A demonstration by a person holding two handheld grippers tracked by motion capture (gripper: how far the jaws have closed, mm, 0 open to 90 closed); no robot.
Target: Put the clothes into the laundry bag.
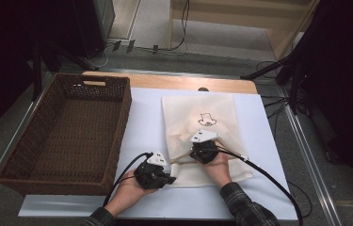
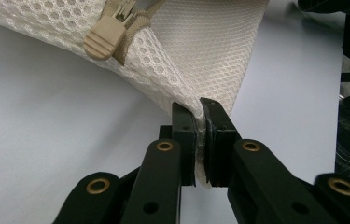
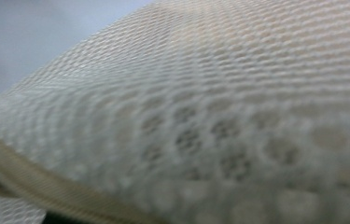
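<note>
- Mesh bag (image 1: 202, 127): cream, flat on the white desk (image 1: 146, 127), right of centre, with a small dark print (image 1: 207, 121) on its upper face; its near part is lifted off the desk between the two tools.
- Left tool (image 2: 199, 140): clenched on the bag's near-left corner, mesh pinched between the black jaws; a beige zip pull (image 2: 105, 39) sits on the seam just beyond.
- Right tool (image 1: 205, 151): over the bag's near middle, a zip edge (image 1: 183, 159) running from it toward the left tool; its own view is blurred mesh at close range, jaws hidden but closed.
- Wicker basket (image 1: 47, 122): brown, at the desk's left, apart from the bag.
- Cables (image 1: 268, 176): trail from both tools toward the near edge, the right one crossing the bag's corner.
</note>
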